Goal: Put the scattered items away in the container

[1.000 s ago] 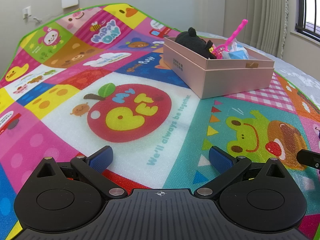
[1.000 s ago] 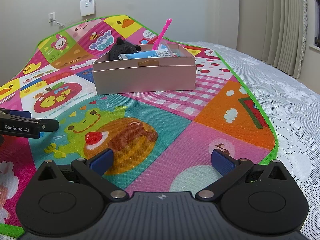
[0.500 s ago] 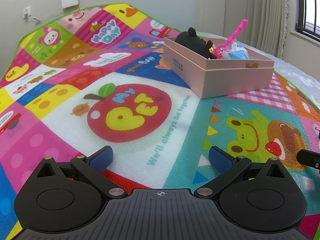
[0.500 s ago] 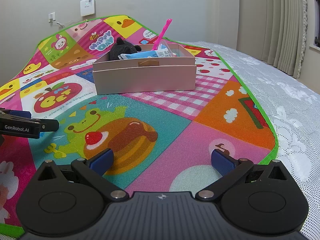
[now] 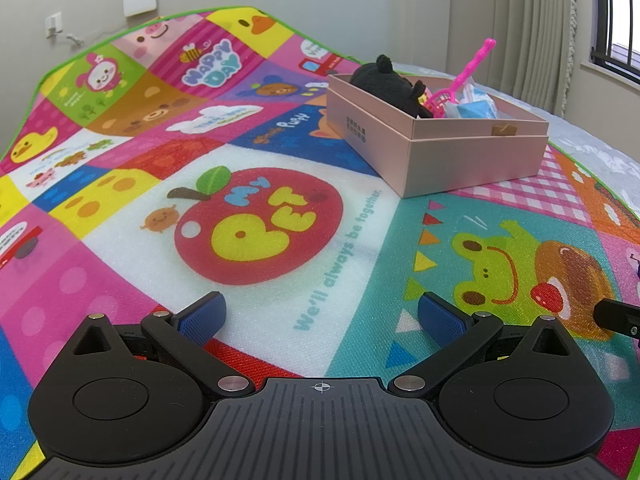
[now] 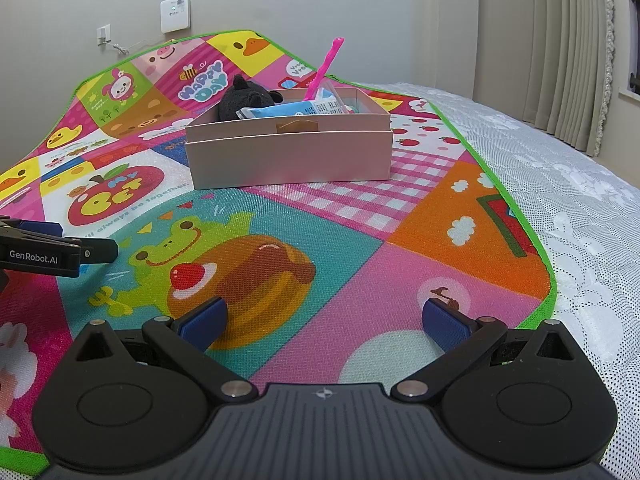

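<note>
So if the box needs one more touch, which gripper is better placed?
Marginally the right gripper: the pink box lies nearly straight ahead of it. From the left gripper, the box sits off right. Both are open, empty.

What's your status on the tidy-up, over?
Left gripper open, empty. Right gripper open, empty. Black plush, pink scoop, blue packet in pink box. No loose items on mat.

box [image 6: 290,156] on mat [image 6: 400,216], far side | plush [image 6: 244,98], scoop [image 6: 326,64], packet [image 6: 296,110] in box
</note>
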A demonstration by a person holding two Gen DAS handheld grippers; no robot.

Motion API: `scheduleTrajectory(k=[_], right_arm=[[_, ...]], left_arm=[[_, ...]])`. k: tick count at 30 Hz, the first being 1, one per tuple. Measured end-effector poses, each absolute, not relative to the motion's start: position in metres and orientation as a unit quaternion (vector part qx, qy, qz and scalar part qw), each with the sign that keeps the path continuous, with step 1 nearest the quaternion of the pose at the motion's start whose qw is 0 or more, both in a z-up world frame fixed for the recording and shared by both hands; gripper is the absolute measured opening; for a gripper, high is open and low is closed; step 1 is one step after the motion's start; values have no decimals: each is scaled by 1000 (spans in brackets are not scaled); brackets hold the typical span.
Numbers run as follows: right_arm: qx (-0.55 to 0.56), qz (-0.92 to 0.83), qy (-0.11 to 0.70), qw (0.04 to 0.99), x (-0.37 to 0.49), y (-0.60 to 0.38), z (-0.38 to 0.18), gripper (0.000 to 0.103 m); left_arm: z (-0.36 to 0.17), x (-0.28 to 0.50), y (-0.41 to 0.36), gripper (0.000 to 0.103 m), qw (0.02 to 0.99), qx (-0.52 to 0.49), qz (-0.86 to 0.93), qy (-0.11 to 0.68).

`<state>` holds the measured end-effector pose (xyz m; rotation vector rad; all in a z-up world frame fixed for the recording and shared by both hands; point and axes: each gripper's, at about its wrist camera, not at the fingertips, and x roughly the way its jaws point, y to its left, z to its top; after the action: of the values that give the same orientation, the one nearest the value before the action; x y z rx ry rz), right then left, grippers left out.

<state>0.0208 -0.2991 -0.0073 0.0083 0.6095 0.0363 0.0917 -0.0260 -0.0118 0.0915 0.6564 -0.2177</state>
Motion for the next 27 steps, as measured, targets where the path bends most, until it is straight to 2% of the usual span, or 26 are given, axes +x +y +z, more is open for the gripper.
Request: scheduleTrajectory(k=[17,27], right_arm=[[4,18,300,954,21,-299,-7,103],[4,18,300,954,21,-299,-7,103]], left_arm=[[-11,92,-30,103,941,60,-103,316],[-8,75,-26,103,933,52,-107,339]])
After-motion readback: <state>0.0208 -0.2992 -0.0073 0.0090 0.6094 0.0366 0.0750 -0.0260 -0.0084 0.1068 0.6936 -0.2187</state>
